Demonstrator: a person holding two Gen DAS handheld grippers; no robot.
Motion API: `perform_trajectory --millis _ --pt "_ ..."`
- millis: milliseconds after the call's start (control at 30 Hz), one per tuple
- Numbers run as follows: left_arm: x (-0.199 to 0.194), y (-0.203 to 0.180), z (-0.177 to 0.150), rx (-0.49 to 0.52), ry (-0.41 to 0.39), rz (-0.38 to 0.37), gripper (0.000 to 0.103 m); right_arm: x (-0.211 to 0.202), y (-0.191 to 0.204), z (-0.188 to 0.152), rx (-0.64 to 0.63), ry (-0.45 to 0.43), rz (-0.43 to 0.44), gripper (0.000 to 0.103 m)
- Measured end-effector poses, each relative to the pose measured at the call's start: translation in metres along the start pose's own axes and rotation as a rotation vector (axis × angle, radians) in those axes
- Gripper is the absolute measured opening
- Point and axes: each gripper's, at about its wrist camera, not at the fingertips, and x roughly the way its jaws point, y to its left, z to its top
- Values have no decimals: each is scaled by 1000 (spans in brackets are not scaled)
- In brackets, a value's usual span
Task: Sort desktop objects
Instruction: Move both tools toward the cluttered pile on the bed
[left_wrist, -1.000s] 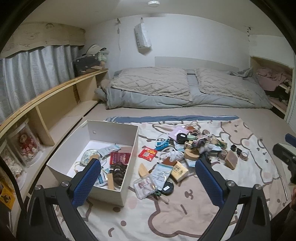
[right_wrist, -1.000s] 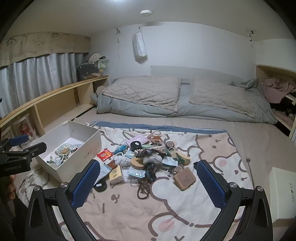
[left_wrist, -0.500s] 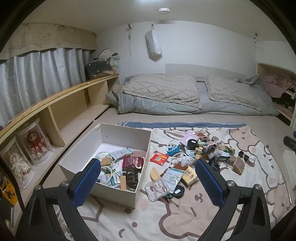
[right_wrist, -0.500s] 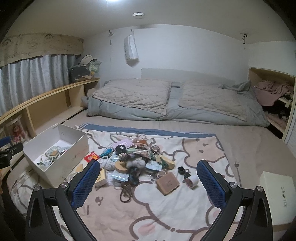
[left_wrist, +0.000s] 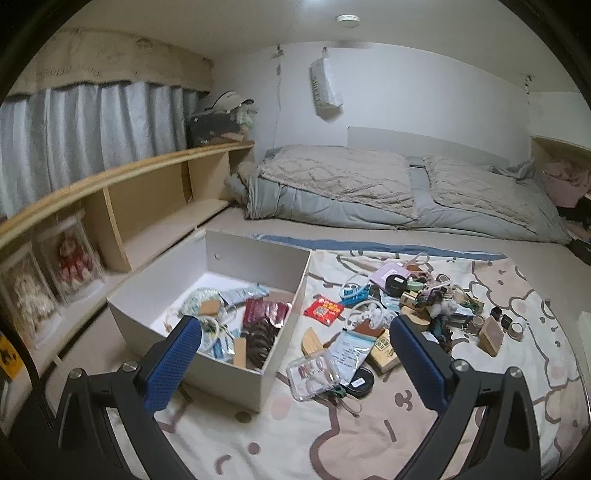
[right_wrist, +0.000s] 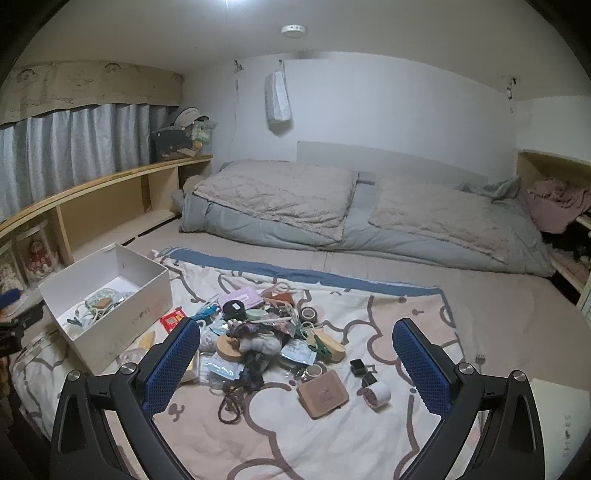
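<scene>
A pile of small objects (left_wrist: 399, 314) lies on a cartoon-print blanket (left_wrist: 332, 435); it also shows in the right wrist view (right_wrist: 258, 339). A white open box (left_wrist: 258, 376) to its left holds several items; it shows in the right wrist view (right_wrist: 122, 332) too. My left gripper (left_wrist: 295, 365) is open and empty, above the box's near right corner. My right gripper (right_wrist: 295, 365) is open and empty, held back from the pile, over a brown square case (right_wrist: 323, 393) and a white tape roll (right_wrist: 376, 395).
A folded grey quilt (right_wrist: 351, 218) lies at the back. A wooden shelf (left_wrist: 140, 206) with boxed dolls (left_wrist: 74, 262) runs along the left. Another white box (right_wrist: 554, 417) sits at the right edge. A clear pouch (left_wrist: 314, 373) and a black round tin (left_wrist: 360, 382) lie by the box.
Both grippers have pulled back and tilted up, so more of the room shows. The left one has shifted left, the right one right. Nothing has been picked up.
</scene>
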Motion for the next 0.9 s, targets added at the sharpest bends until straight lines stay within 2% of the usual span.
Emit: perform_trajectory --millis 167,400,600,733,900 --pt "10 -8 -22 -28 -8 38 103 20 -13 -9 31 -9 34 103" --pt "22 -23 -44 -63 2 77 103 42 -13 -25 -1 -5 51 103" --pt "35 -37 -62 -50 47 80 103 67 -13 -37 22 64 43 103" --pt "46 -41 -73 -52 76 79 103 87 -14 -50 69 87 -3 103" --pt "63 -42 -84 -61 120 81 103 118 -11 -74 83 169 -37 103"
